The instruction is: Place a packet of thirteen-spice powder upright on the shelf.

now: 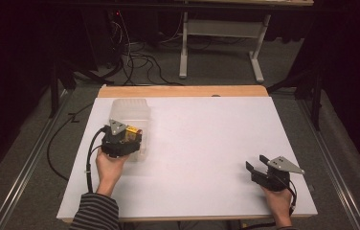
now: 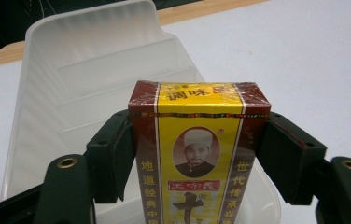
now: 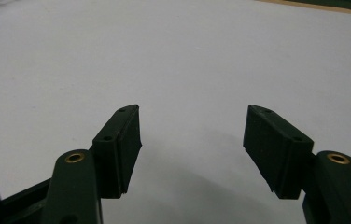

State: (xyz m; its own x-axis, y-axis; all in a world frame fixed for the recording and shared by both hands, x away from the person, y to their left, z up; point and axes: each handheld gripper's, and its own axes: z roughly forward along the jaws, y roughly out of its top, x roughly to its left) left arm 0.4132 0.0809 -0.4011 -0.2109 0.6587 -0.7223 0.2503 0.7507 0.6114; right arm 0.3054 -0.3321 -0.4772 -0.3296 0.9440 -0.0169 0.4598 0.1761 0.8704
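While left gripper [image 2: 197, 154] clamps one box [image 2: 197, 149], one tray [image 2: 94, 60] below.

boxes: 1 [image 2: 198, 154] | trays: 1 [image 2: 89, 65] | grippers: 2 | tables: 1 [image 1: 207, 143]

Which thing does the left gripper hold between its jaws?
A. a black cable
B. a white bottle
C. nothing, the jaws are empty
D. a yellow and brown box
D: in the left gripper view, the jaws of the left gripper press both sides of the yellow and brown box, above the clear tray.
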